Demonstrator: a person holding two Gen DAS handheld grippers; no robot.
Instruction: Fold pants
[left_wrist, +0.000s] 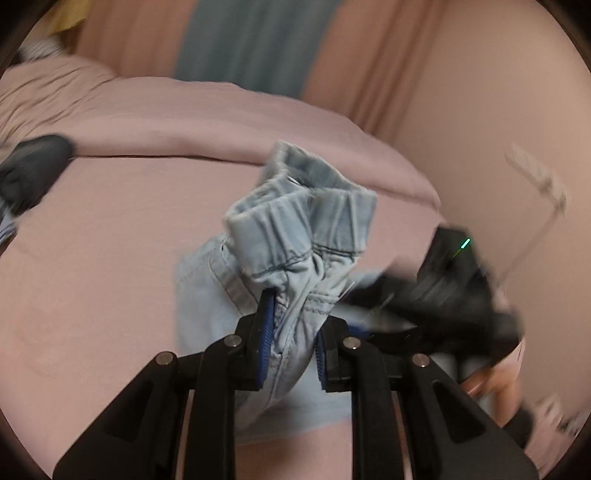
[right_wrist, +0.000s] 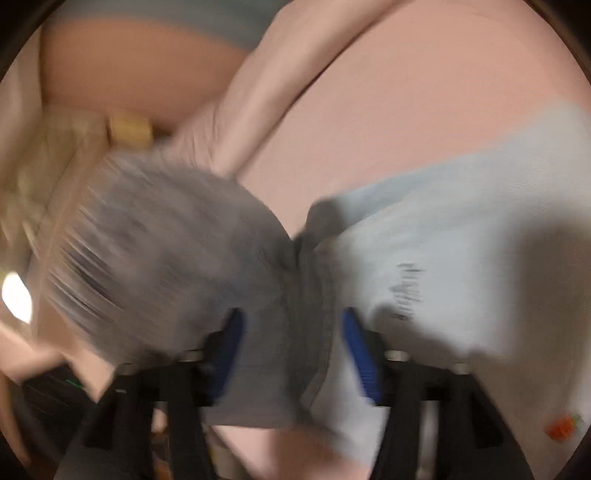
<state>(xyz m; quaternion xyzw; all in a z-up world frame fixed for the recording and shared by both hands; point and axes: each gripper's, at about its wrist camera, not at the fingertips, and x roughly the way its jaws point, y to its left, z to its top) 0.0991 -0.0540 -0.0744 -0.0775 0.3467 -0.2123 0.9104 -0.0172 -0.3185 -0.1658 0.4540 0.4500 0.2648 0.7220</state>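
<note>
Judging by the bunched light-blue jeans (left_wrist: 295, 236) clamped in the left gripper (left_wrist: 291, 332) above the bed (left_wrist: 110, 229), with fabric between the right gripper (right_wrist: 291, 354)'s parted jaws, little folding was done.

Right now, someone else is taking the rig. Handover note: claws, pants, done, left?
Left claw: shut on the waistband of the light denim pants, bunched between its blue pads and lifted off the pink bedsheet.
Right claw: its pads stand apart with denim between them; the view is too blurred to confirm they press on the cloth.
Pants: the rest hangs down toward the sheet and spreads to the right in the right wrist view.
Done: pants picked up by the waistband.
Left: no neat fold visible; probably lay them flat, align the legs, then fold.
</note>
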